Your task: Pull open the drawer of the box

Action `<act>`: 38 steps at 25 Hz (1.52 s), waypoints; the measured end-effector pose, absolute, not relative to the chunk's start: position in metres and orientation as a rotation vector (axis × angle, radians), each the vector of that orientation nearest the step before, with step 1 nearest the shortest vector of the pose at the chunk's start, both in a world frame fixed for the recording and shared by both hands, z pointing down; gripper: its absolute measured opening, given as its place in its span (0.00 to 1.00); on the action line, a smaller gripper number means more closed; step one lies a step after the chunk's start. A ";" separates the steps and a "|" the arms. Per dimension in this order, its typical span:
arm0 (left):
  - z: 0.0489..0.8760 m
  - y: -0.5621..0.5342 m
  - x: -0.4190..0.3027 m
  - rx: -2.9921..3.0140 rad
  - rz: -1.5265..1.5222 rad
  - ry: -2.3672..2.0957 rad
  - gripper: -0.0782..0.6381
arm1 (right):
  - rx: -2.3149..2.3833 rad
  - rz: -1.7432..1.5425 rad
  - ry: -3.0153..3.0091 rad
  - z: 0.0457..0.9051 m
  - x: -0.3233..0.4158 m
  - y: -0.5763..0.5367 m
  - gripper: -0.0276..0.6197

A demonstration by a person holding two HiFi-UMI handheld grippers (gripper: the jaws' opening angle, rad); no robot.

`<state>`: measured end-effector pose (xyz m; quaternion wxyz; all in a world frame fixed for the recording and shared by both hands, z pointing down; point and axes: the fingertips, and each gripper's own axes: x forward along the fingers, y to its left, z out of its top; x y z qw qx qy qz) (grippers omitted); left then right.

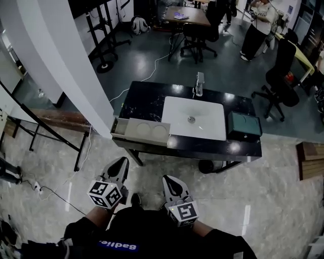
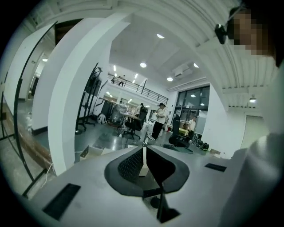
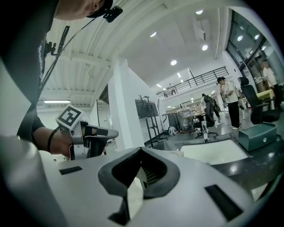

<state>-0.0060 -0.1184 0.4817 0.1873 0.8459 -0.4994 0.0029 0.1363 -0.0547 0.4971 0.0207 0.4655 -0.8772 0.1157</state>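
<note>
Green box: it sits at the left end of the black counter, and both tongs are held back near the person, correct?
No. The green box sits at the right end of the black counter, as the head view shows. The left tongs and right tongs are indeed held back near the person.

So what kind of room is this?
Probably a big office or lab hall, not a home: swivel chairs, a work table, and a counter with a white sink standing alone.
</note>
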 end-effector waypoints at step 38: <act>0.428 -0.033 -0.003 2.960 -0.014 -1.048 0.11 | 1.615 0.004 -2.608 0.445 0.045 -0.040 0.04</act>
